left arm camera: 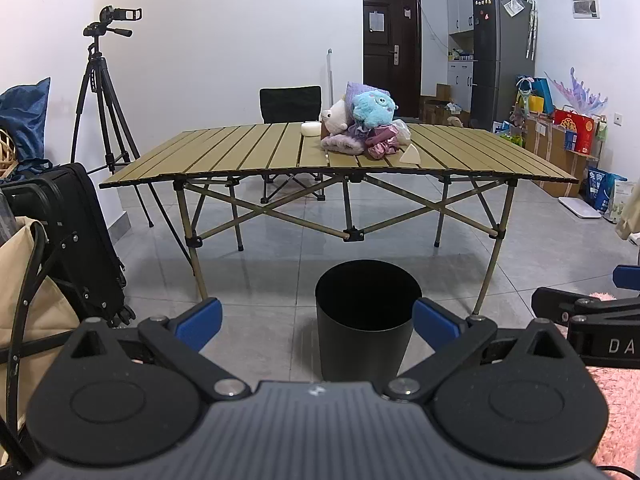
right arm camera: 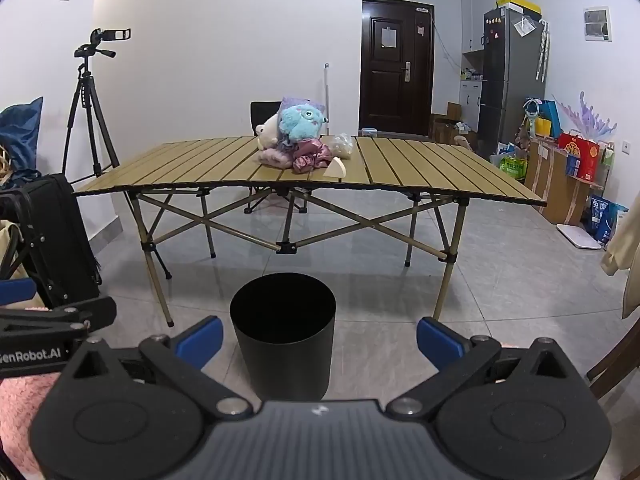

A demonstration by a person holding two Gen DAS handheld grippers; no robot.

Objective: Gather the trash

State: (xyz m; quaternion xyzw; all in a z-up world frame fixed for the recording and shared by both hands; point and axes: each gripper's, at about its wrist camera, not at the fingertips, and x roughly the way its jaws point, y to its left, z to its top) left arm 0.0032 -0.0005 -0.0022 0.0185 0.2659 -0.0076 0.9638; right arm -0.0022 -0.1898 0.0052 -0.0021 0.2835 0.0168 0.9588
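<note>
You face the long olive slatted folding surface [left arm camera: 224, 152], standing on the grey tiled floor [left arm camera: 540, 240]. In front of it sits the round black trash bin [left arm camera: 364, 320], mouth up, on the floor near both tools. A heap of soft things lies mid-surface: blue plush monster [left arm camera: 374, 108] on top, shiny pink fabric bundle [left arm camera: 382, 140] below, and a cream wedge-shaped piece [left arm camera: 411, 157] just beside the heap. Your left tool [left arm camera: 318, 318] is spread wide, nothing in it. Your right tool [right arm camera: 320, 338] is the same, released and empty.
</note>
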